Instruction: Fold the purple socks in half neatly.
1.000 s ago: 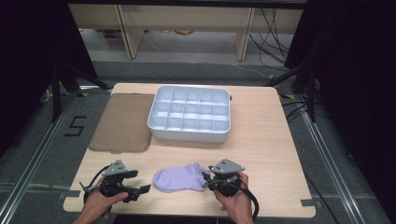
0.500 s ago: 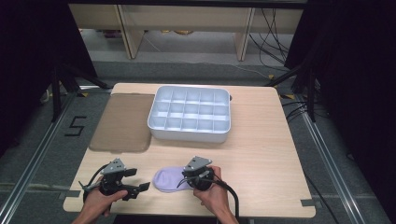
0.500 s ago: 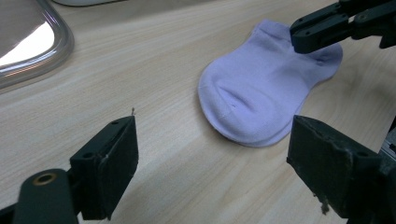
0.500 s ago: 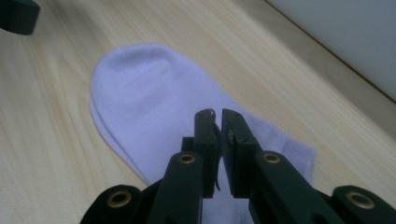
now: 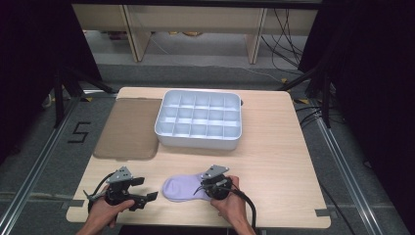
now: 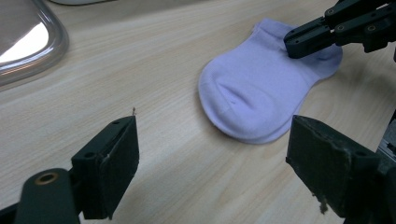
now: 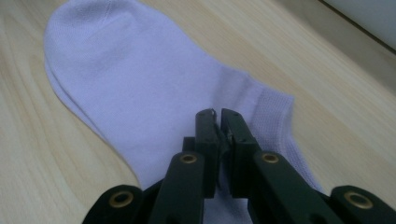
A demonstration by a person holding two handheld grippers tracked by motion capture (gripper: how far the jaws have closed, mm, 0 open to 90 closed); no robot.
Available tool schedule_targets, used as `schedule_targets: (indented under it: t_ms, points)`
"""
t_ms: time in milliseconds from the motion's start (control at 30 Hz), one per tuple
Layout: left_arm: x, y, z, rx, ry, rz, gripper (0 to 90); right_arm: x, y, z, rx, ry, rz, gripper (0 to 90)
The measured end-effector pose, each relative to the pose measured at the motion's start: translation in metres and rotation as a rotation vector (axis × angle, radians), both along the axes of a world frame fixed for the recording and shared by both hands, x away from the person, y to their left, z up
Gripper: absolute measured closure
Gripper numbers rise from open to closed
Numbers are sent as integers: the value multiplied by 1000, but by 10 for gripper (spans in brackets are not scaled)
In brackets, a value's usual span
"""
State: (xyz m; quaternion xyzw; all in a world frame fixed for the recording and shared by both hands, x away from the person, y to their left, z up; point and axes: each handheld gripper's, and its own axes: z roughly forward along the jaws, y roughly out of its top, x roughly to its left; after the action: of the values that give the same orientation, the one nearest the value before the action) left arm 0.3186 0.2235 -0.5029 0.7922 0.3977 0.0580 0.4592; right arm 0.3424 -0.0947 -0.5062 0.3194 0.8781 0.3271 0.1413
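Since the earlier high views, the right tool [image 5: 209,186] has travelled leftward from just off the sock's cuff end onto the lilac sock [image 5: 182,188], and its jaws have just been closing; the left tool [image 5: 145,192] has kept its place. In the right gripper view the right tool [image 7: 217,116] stands pressed together over the sock [image 7: 140,84] near the ribbed cuff, apparently pinching a little fabric, though the fold itself cannot be made out between the tips. The left tool [image 6: 212,149] is spread wide and holds nothing, its jaws hovering just short of the sock's toe [image 6: 243,98].

The sock lies flat on the counter [image 5: 274,161], near its front edge, between the two hands. Well behind it stand a white compartmented tray [image 5: 198,120], all cells bare, and beside that a tinted translucent lid [image 5: 129,129].

Step in hand, as judged: securing the cuff end. The next move would call for the left tool to close on the toe end so the sock can be lifted or folded without dragging.

Legible writing: a "5" marked on the floor [image 5: 78,132] left of the counter. No brand or label shows on the sock.
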Motion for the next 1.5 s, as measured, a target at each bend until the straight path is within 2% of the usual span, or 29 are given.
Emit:
schedule_targets:
  t_ms: [33, 100, 200, 233, 300, 367, 400, 433, 467, 500, 633, 667, 700, 800, 833, 900, 933, 967, 1000, 1033, 1100, 1133, 1167, 1200, 1233, 1267, 1300, 1400, 1500]
  points:
    - [0, -1, 0, -3, -1, -8, 185, -3, -7, 1, 6, 25, -22, 860]
    - [5, -6, -1, -23, 0, -17, 199, -6, -13, 1, 9, 26, -47, 858]
    - [8, -12, -1, -16, 9, -44, 236, -8, -18, 2, 2, 37, -64, 856]
    - [9, -16, -2, -21, 4, -45, 240, -9, -20, 1, 15, 26, -79, 856]
    - [12, -25, -3, -13, 9, -52, 279, -12, -25, 2, 15, 57, -80, 854]
    - [17, -39, -5, -14, 16, -89, 308, -13, -30, 2, 22, 56, -82, 849]
    - [17, -39, -5, -14, 16, -89, 331, -13, -30, 2, 22, 56, -82, 849]
    - [20, -51, -7, 6, 13, -100, 348, -14, -31, 3, 28, 73, -93, 844]
    - [20, -51, -7, 6, 13, -100, 363, -14, -31, 3, 28, 73, -93, 844]
    - [23, -61, -9, 35, 1, -114, 397, -13, -31, 2, 20, 58, -85, 840]
    - [25, -72, -11, 57, -9, -103, 459, -14, -31, 2, 20, 61, -85, 831]
    - [26, -74, -11, 76, -13, -116, 469, -14, -31, 4, 22, 73, -89, 828]
    - [25, -78, -13, 86, -10, -110, 483, -12, -32, 2, 17, 32, -71, 823]
    - [25, -81, -15, 109, -11, -113, 535, -11, -32, 1, 23, 33, -60, 820]
    - [25, -83, -15, 143, -45, -137, 562, -11, -31, 1, 21, 36, -59, 812]
    - [24, -86, -15, 139, -47, -133, 583, -11, -31, 2, 22, 42, -54, 807]
    - [24, -85, -15, 172, -71, -150, 632, -12, -30, 2, 26, 40, -66, 798]
    - [25, -84, -15, 174, -80, -171, 663, -13, -30, 3, 23, 46, -72, 789]
    - [25, -84, -15, 174, -80, -171, 719, -13, -30, 3, 23, 46, -72, 789]
    - [24, -84, -15, 175, -99, -178, 763, -14, -28, 2, 39, 23, -80, 774]
    - [24, -84, -15, 163, -102, -177, 807, -15, -27, 6, 43, 26, -64, 768]
    - [25, -83, -15, 174, -105, -195, 817, -15, -26, 7, 50, 23, -50, 768]
    - [24, -84, -15, 149, -102, -176, 822, -15, -24, 7, 60, 6, -44, 768]
    - [24, -84, -15, 149, -102, -176, 826, -15, -24, 7, 60, 6, -44, 768]
    - [25, -80, -13, 173, -108, -198, 827, -19, -22, 10, 63, 21, -39, 771]
    - [25, -80, -13, 173, -108, -198, 828, -19, -22, 10, 63, 21, -39, 771]
    - [25, -81, -13, 136, -108, -177, 829, -21, -18, 12, 58, 14, -26, 790]
    - [25, -80, -10, 129, -103, -187, 831, -23, -12, 10, 46, 15, 2, 825]
    - [25, -78, -8, 97, -93, -180, 833, -23, -6, 6, 20, 35, 24, 845]
